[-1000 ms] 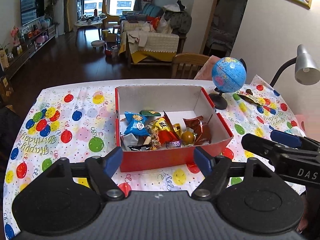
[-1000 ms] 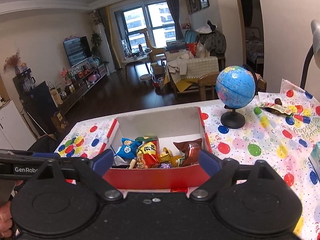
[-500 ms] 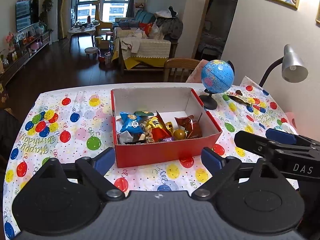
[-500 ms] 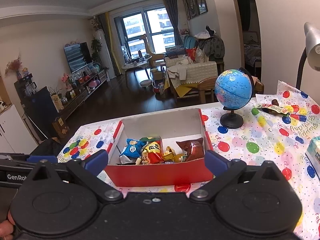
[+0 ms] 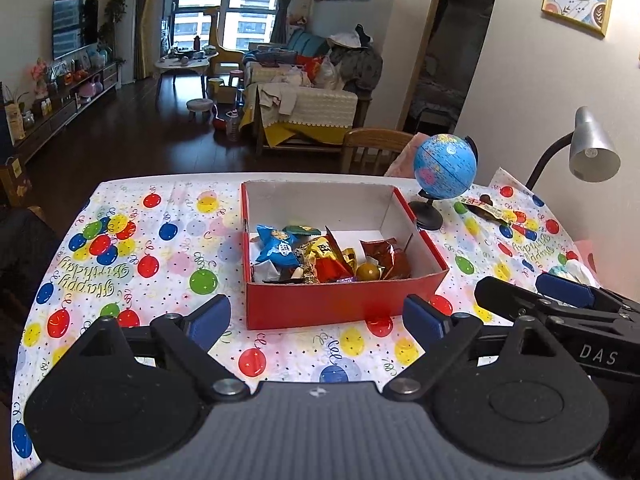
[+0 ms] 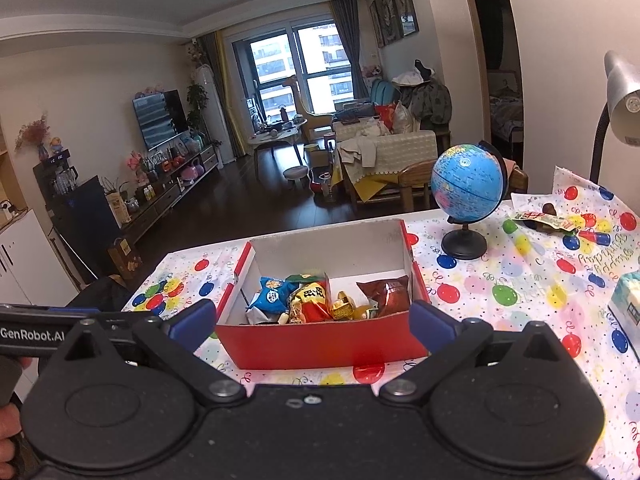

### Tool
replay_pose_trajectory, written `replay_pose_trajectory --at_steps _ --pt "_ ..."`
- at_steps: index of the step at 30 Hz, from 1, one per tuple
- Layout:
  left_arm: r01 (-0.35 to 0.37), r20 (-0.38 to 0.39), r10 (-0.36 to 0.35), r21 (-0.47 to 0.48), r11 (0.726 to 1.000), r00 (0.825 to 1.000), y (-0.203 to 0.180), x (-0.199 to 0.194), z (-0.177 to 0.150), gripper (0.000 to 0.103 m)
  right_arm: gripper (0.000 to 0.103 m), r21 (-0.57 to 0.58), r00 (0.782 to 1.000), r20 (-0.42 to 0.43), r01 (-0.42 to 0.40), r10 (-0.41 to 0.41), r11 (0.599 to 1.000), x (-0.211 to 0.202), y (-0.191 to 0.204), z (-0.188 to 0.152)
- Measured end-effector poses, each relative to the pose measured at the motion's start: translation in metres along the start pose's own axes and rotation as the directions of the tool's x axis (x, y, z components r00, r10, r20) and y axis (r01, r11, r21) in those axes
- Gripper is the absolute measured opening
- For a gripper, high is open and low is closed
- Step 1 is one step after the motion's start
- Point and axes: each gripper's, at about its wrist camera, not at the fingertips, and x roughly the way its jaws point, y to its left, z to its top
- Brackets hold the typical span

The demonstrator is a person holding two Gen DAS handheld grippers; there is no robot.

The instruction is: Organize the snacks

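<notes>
You are holding both grippers, left gripper [image 5: 316, 316] and right gripper [image 6: 312, 320], wide open and empty before the red box [image 5: 344, 304]. One stray snack packet [image 6: 546, 220] is lying beyond the box's right side, past the globe [image 6: 466, 188], nearer your right gripper.

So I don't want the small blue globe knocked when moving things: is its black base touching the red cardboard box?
Apart. In the right wrist view, patterned tablecloth shows between the globe's black base and the red cardboard box.

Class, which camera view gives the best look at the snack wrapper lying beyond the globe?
The right wrist view: the snack wrapper sits nearer and larger, its red-and-green print clearer. The left wrist view shows it smaller and farther off.
</notes>
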Motion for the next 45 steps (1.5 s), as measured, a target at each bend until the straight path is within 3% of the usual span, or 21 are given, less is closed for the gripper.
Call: replay_pose_trajectory --at_steps 45 --pt "-0.003 0.019 0.003 -0.014 1.000 1.000 -0.002 -0.020 -0.011 0.093 0.103 0.006 1.000 -0.016 -0.005 0.005 1.000 -0.006 0.008 -0.003"
